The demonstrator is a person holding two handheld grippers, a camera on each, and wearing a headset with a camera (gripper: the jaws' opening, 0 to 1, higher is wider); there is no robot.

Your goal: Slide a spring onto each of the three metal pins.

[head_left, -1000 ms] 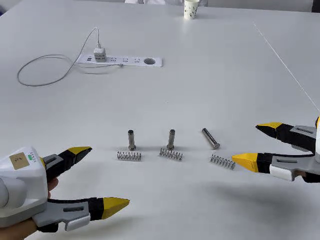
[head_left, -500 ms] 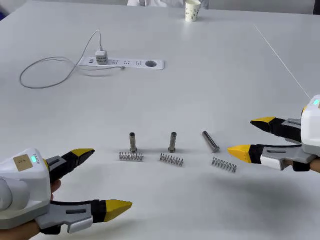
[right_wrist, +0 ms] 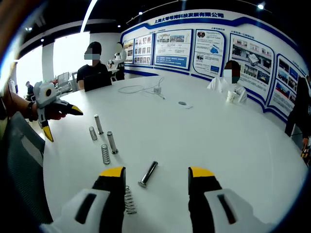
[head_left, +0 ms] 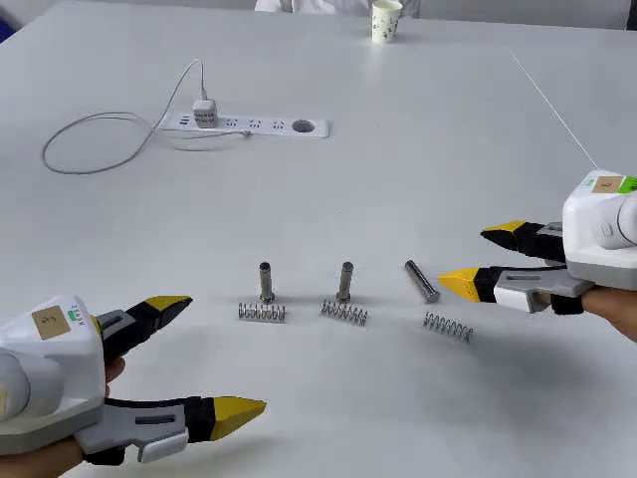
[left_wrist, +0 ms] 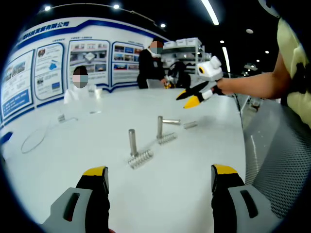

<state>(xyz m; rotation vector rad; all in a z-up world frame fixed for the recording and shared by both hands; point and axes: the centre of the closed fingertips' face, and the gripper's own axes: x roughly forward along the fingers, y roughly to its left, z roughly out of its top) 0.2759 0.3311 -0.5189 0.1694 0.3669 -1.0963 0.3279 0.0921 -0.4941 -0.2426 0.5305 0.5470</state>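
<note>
Two metal pins stand upright on the white table: the left pin [head_left: 266,282] and the middle pin [head_left: 345,282]. A third pin [head_left: 420,281] lies on its side. In front of each pin lies a spring: left spring [head_left: 262,313], middle spring [head_left: 344,313], right spring [head_left: 446,326]. My right gripper [head_left: 476,259] hovers open just right of the lying pin [right_wrist: 147,174], with the right spring [right_wrist: 129,199] by its left jaw. My left gripper [head_left: 211,354] is open near the front left, below the left spring [left_wrist: 141,158], nothing between its jaws.
A white power strip [head_left: 249,124] with a plugged charger and looped cable [head_left: 85,139] lies at the back left. A paper cup [head_left: 385,20] stands at the far edge. People sit and stand beyond the table.
My right gripper has moved left and up toward the lying pin. The left gripper has stayed about where it was. The head camera has shifted slightly.
</note>
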